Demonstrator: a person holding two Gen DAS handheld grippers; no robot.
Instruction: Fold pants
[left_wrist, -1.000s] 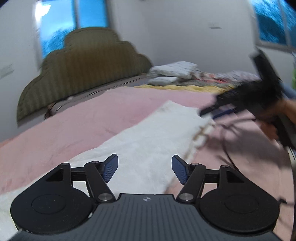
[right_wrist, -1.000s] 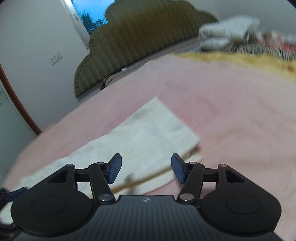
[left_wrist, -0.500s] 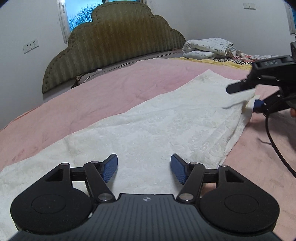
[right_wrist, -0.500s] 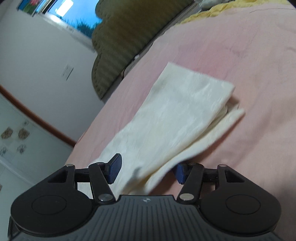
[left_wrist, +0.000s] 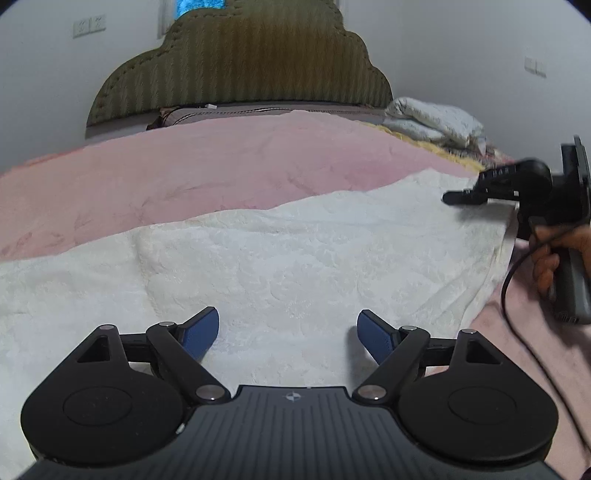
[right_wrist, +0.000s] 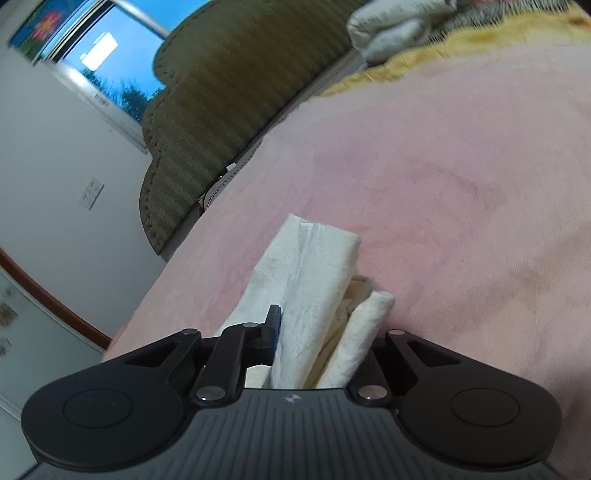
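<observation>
Where the pants (right_wrist: 314, 306) run between the right tool's (right_wrist: 325, 332) fingers, the cloth covers the right-hand fingertip completely, so only the left blue pad (right_wrist: 275, 319) shows, pressed against the bunched white fabric; that tool is clamped narrow on the pants. How many layers are pinched cannot be told, though at least two folds stand up past the fingers, a wide flat one and a thinner rolled one beside it.

From the left wrist view the pants (left_wrist: 295, 258) lie spread flat across the pink bed (left_wrist: 221, 166), reaching from the left edge of the picture to the right end, where the right tool (left_wrist: 465, 197) bites the far corner of the cloth. Its lower finger is hidden behind the fabric edge, and the hand (left_wrist: 550, 258) holding it is cut off by the picture's border. A black cable (left_wrist: 517, 332) trails from it over the bed.

The left tool (left_wrist: 288, 332) stands wide, holding nothing, its blue pads (left_wrist: 203, 332) low over the near edge of the pants; whether they touch the cloth cannot be told.

Beyond the pants, a green headboard (left_wrist: 240, 66) stands at the head of the bed, and a heap of pale bedding (left_wrist: 436, 122) lies at the far right corner, partly blurred.
</observation>
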